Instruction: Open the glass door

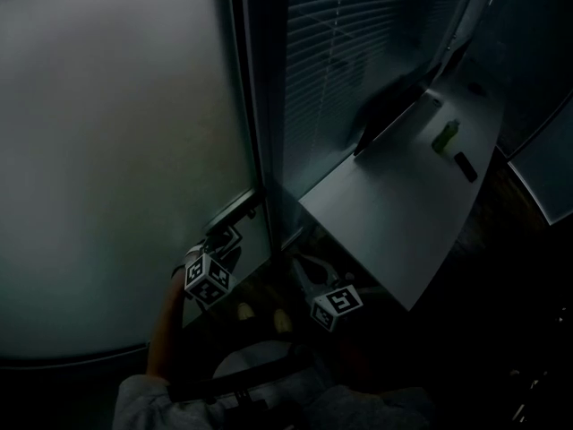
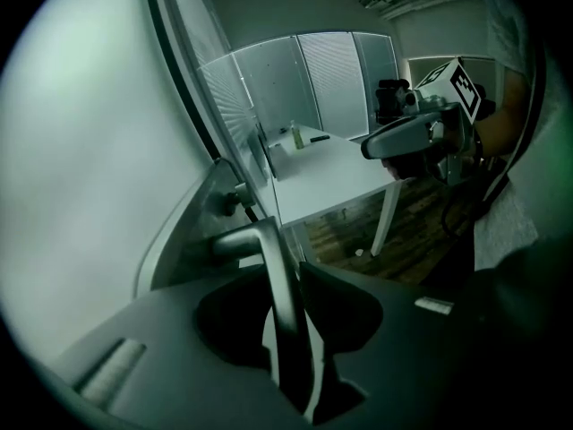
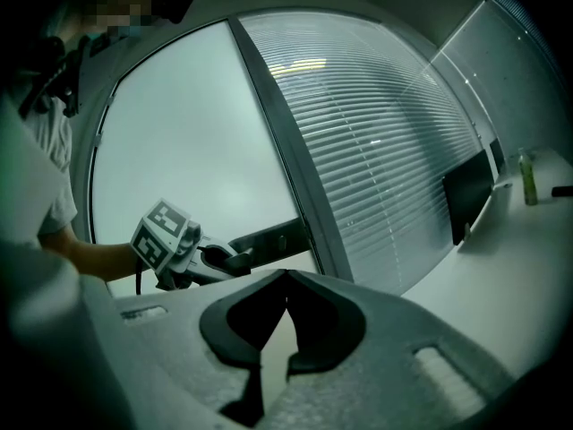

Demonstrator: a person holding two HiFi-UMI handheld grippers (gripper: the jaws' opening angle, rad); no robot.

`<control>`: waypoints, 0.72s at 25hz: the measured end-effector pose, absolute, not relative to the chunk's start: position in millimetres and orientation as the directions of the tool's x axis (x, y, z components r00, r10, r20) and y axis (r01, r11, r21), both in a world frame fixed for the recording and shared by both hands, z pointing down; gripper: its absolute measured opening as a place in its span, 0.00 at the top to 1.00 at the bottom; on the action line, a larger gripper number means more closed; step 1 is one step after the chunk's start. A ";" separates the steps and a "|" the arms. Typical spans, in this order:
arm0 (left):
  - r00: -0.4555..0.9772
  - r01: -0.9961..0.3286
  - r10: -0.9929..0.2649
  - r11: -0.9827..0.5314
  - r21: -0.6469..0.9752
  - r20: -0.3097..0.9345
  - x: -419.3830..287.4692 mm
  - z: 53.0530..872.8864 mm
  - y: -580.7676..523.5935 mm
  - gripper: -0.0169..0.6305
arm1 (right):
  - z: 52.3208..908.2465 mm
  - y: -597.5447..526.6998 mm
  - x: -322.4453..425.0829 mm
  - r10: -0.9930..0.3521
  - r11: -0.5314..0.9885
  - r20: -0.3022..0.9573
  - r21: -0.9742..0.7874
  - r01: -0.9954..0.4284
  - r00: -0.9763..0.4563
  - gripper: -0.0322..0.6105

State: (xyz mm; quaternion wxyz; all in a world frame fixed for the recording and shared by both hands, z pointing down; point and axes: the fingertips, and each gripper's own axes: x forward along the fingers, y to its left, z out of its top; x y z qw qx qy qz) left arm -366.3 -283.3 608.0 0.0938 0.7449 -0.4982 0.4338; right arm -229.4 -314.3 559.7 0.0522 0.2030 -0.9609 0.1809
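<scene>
The frosted glass door [image 1: 107,150] fills the left of the head view, with its lever handle [image 1: 235,209] on a dark plate by the door's right edge. My left gripper [image 1: 224,242] sits on that handle. In the left gripper view the metal lever [image 2: 242,238] runs down between the jaws, and the left gripper [image 2: 282,267] is shut on it. The right gripper view shows the left gripper [image 3: 235,260] at the handle plate [image 3: 269,237]. My right gripper [image 1: 301,264] hangs to the right of the door frame. Its jaws meet, and the right gripper [image 3: 286,276] holds nothing.
A dark door frame [image 1: 246,79] separates the door from a glass wall with blinds [image 1: 349,52]. A white desk [image 1: 403,213] stands close on the right with a monitor [image 1: 385,110], a green bottle [image 1: 445,136] and a small black object [image 1: 465,166]. The person's feet [image 1: 243,312] show below.
</scene>
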 end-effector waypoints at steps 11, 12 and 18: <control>0.081 -0.808 -0.639 -0.491 -0.325 0.765 -370.7 613.5 -282.9 0.94 | 563.9 -329.6 -224.5 -0.382 0.847 0.183 -0.323 -0.422 -0.906 0.95; 0.077 -0.801 -0.641 -0.496 -0.336 0.763 -370.9 613.8 -282.7 0.95 | 563.8 -330.2 -224.7 -0.382 0.846 0.182 -0.325 -0.422 -0.906 0.95; 0.072 -0.789 -0.654 -0.499 -0.358 0.753 -371.8 615.0 -283.8 0.96 | 572.3 -330.1 -227.0 -0.368 0.848 0.184 -0.336 -0.410 -0.911 0.95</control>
